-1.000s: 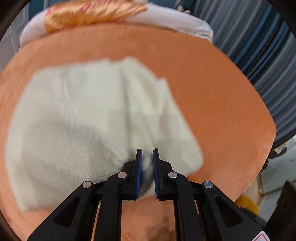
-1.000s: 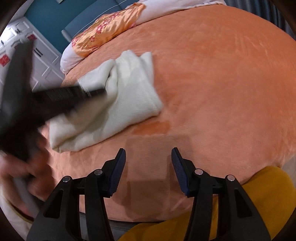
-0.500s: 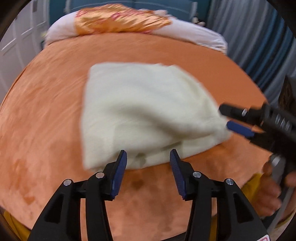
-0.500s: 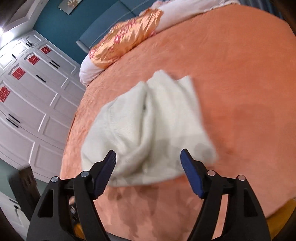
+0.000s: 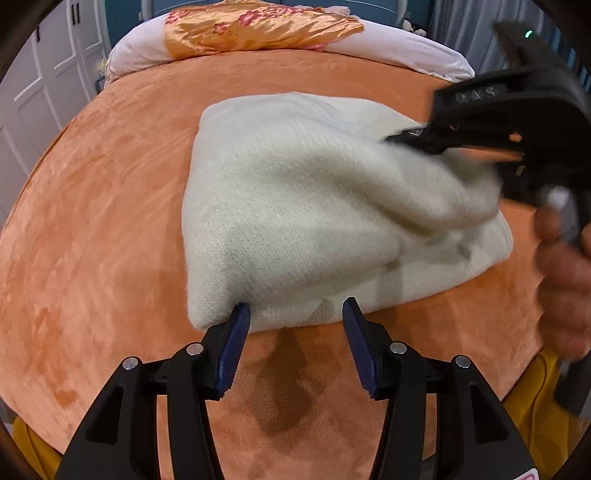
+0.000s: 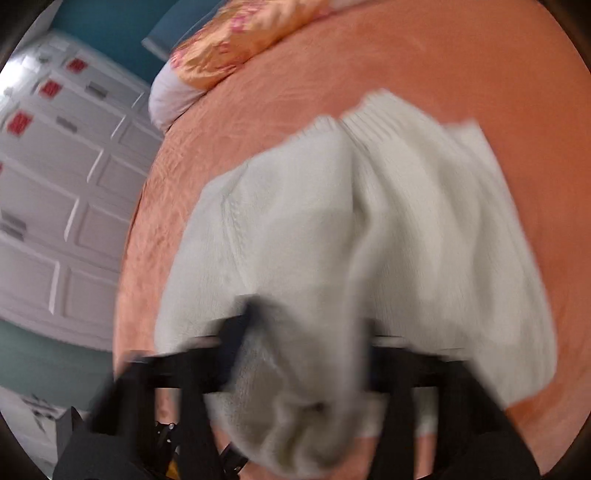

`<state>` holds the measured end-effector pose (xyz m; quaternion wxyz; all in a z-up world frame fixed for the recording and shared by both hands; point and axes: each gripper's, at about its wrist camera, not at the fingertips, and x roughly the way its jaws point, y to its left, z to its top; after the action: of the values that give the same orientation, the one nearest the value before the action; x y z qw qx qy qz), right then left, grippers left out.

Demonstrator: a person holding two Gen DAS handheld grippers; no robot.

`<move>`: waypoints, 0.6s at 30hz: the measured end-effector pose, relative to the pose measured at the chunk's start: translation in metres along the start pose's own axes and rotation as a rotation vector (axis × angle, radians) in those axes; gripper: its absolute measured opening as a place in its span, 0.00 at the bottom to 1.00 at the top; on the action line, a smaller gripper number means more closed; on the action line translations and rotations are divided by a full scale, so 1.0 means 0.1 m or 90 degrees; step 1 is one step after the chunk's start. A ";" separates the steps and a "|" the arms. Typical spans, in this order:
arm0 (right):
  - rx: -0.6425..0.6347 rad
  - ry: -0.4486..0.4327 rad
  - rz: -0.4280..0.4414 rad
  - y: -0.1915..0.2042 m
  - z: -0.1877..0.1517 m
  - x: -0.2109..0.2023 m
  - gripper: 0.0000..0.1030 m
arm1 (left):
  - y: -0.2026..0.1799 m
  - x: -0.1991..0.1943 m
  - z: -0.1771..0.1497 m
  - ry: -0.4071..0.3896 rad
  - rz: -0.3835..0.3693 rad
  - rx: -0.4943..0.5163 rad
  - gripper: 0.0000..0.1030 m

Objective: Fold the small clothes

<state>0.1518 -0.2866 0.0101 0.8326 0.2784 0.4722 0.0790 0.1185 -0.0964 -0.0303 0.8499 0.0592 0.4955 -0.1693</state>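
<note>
A cream knitted garment (image 5: 314, 206) lies folded on the orange bedspread (image 5: 92, 221). My left gripper (image 5: 295, 321) is open and empty, its tips at the garment's near edge. My right gripper (image 5: 413, 138) reaches in from the right in the left wrist view and presses into the garment's right side. In the right wrist view the garment (image 6: 351, 240) fills the space between the blurred fingers of my right gripper (image 6: 306, 332), with cloth bunched between them; the blur hides whether they pinch it.
An orange floral pillow (image 5: 251, 26) on a white pillow (image 5: 406, 48) lies at the head of the bed. White cabinet doors (image 6: 48, 177) stand to the left. A yellow sheet (image 5: 532, 391) shows at the bed's near edge.
My left gripper let go of the garment, opened and drew back to its near edge. My right gripper moved onto the garment's right side, and cloth now sits between its fingers.
</note>
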 end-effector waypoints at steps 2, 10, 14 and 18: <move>-0.020 -0.062 0.055 0.09 0.11 -0.36 0.13 | 0.03 -0.02 0.02 -0.001 -0.015 -0.018 0.49; 0.028 -0.047 -0.029 -0.78 0.09 -0.39 0.13 | -0.20 0.04 0.19 -0.011 -0.024 0.026 0.44; 0.156 -0.052 0.062 -1.44 -0.18 -0.20 0.13 | -0.26 0.15 0.14 0.007 -0.032 0.032 0.44; 0.120 -0.048 0.035 -1.32 -0.13 -0.31 0.14 | -0.19 -0.10 0.15 -0.002 -0.078 0.015 0.44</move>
<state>0.1070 -0.4036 -0.0432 0.8177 0.3708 0.4380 0.0464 0.1198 -0.1161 -0.0122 0.8378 0.0387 0.4949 -0.2274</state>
